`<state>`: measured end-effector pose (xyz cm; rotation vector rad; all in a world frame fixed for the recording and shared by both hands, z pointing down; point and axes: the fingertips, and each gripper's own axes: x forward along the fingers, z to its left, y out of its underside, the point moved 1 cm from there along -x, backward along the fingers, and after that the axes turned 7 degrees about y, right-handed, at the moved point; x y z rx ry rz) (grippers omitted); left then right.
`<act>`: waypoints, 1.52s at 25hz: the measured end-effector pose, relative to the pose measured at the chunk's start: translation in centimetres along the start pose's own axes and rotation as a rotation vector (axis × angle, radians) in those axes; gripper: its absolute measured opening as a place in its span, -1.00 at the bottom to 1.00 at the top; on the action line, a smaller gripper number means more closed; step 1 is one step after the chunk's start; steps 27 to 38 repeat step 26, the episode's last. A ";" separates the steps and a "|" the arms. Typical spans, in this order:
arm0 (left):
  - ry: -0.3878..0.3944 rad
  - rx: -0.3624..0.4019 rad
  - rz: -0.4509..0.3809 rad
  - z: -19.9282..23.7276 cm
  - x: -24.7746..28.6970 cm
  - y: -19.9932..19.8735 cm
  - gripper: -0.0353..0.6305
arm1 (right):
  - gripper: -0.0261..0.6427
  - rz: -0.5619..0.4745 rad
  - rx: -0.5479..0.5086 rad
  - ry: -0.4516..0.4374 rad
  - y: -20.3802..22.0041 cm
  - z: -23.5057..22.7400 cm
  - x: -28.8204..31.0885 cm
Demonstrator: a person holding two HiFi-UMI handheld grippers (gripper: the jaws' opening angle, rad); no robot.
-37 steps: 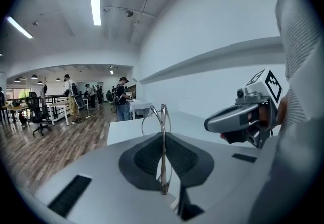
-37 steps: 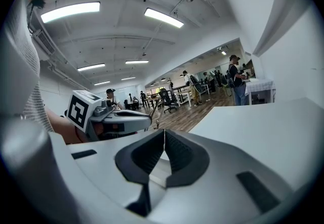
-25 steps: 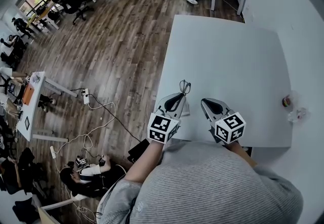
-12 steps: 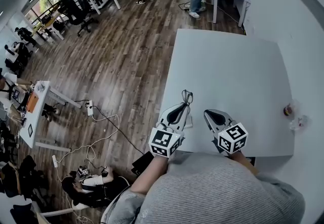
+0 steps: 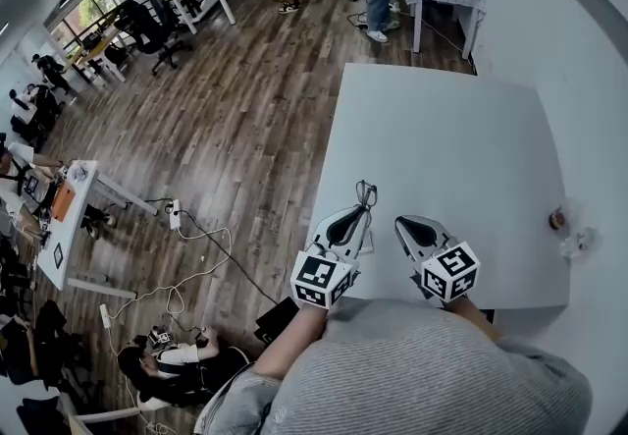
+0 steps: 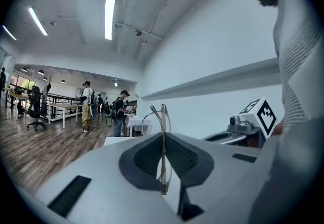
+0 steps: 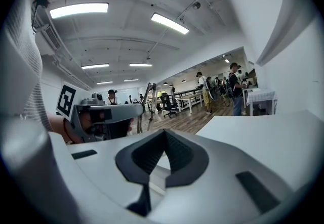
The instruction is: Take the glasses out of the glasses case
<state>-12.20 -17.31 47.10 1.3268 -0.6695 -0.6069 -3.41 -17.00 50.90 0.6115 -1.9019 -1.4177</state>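
Thin wire-framed glasses [image 5: 365,193] stick out past the tips of my left gripper [image 5: 355,214], which is shut on them over the near left part of the white table [image 5: 442,129]. In the left gripper view the glasses [image 6: 162,127] stand edge-on, clamped between the dark pads of the left gripper [image 6: 163,167]. My right gripper [image 5: 405,225] hovers just to the right, shut with nothing in it; the right gripper view shows the right gripper [image 7: 161,154] with its pads together. A pale flat thing [image 5: 366,244] peeks from under the left gripper; I cannot tell whether it is the case.
Two small objects [image 5: 556,220] [image 5: 574,244] sit at the table's right edge against the wall. The table's left edge drops to a wooden floor [image 5: 226,129] with cables. People stand by desks far off.
The left gripper still holds the glasses. Both grippers have drifted slightly towards me, and the head view has shifted a little.
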 end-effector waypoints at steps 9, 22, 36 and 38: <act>0.007 -0.017 -0.009 -0.2 0.3 -0.2 -0.82 | -0.88 0.002 0.000 0.008 -0.4 -0.1 -0.3; 0.015 -0.016 -0.007 -0.6 0.5 -0.4 -0.82 | -0.89 -0.001 0.006 0.015 -0.6 -0.5 -0.4; 0.015 -0.020 -0.009 -0.8 0.5 -0.6 -0.82 | -0.88 0.003 0.002 0.017 -0.8 -0.5 -0.6; 0.015 -0.020 -0.009 -0.8 0.5 -0.6 -0.82 | -0.88 0.003 0.002 0.017 -0.8 -0.5 -0.6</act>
